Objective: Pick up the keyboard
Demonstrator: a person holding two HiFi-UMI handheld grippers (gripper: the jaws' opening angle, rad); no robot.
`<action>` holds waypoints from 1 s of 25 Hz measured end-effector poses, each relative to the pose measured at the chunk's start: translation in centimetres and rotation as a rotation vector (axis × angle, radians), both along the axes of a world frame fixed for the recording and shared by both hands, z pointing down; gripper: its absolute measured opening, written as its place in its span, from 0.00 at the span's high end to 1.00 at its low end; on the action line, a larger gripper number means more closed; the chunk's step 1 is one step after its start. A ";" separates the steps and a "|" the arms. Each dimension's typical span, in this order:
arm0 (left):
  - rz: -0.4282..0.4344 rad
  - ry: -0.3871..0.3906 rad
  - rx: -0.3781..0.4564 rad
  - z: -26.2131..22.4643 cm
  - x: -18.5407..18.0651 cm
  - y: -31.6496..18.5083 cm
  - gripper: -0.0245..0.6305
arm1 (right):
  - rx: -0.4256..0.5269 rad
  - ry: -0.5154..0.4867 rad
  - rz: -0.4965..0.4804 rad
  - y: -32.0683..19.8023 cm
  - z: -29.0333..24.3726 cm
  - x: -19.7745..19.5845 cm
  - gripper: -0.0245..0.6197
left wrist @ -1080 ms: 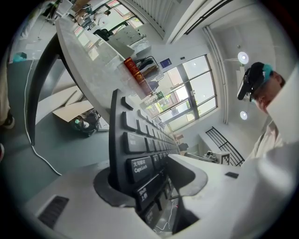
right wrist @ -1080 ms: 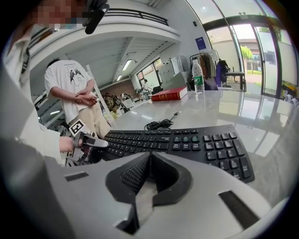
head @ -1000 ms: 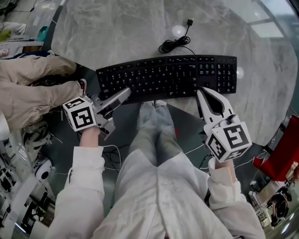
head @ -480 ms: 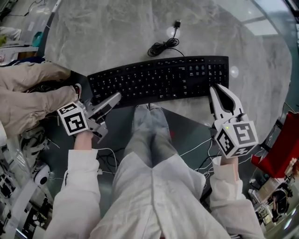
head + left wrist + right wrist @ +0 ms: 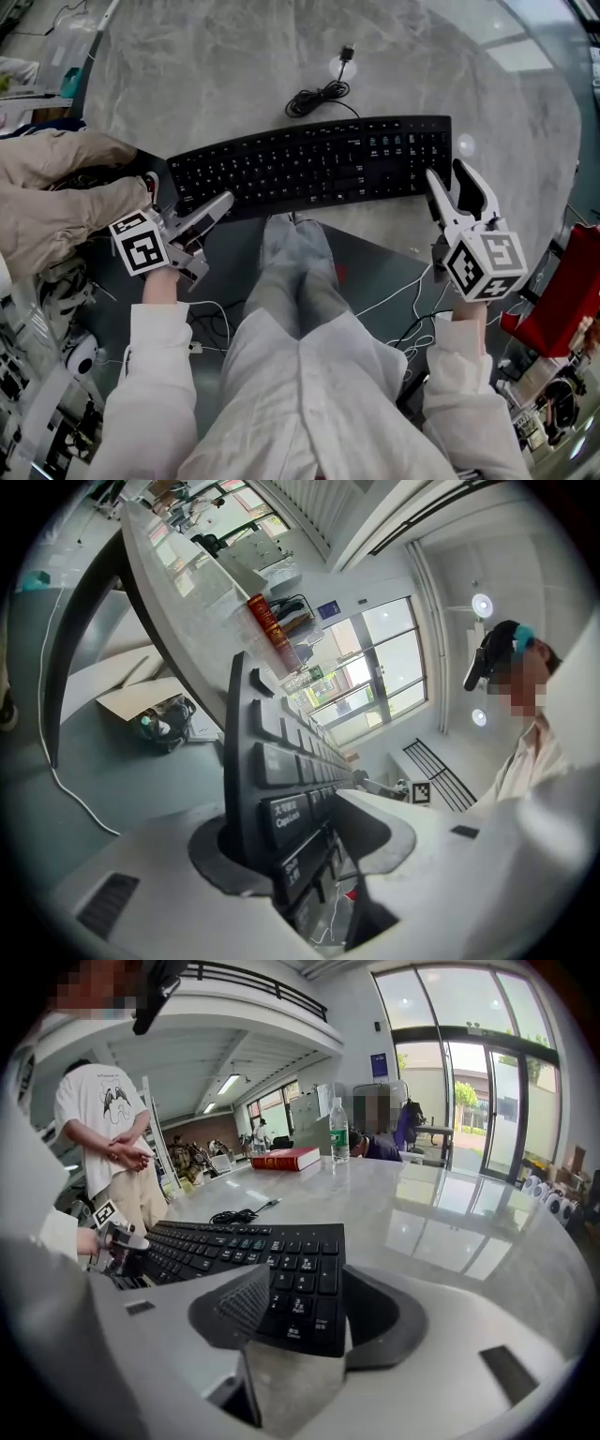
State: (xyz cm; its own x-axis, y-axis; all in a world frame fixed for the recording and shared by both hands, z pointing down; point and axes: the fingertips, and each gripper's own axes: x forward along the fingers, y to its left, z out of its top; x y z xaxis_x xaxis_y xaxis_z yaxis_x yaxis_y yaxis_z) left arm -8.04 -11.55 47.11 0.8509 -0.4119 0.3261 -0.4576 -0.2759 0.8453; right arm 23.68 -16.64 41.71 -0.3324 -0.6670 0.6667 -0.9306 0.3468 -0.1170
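The black keyboard [image 5: 309, 169] lies along the near edge of the grey marble table [image 5: 234, 66]. My left gripper [image 5: 217, 208] is at its left front corner. In the left gripper view the keyboard's left end [image 5: 272, 761] stands edge-on between the jaws, one pad under the edge and the other on the keys. My right gripper [image 5: 446, 171] is at the right end with its jaws opening. The number-pad corner [image 5: 295, 1288] sits between them, with a gap to the right pad.
The keyboard's coiled cable [image 5: 317, 94] lies on the table behind it. A red book [image 5: 286, 1158] and a bottle [image 5: 338, 1131] stand further back. A person in beige trousers [image 5: 56, 187] is at the left, and a red object [image 5: 562, 300] is low at the right.
My right gripper has moved right along the keyboard's front edge to its right end, and its jaws have gone from shut to apart. The left gripper has stayed on the left corner.
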 end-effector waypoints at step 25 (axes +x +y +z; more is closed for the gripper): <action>0.007 0.042 0.012 0.4 0.1 -0.1 0.64 | -0.186 -0.236 -0.167 -0.7 2.6 -0.4 0.47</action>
State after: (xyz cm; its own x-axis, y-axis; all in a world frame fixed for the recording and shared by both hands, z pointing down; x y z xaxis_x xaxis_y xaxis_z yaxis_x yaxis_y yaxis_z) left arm -7.97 -11.64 47.46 0.8665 -0.4097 0.2850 -0.4196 -0.2889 0.8605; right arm 23.32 -17.30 44.35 -0.5864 -0.4650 0.6633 -0.8025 0.4446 -0.3978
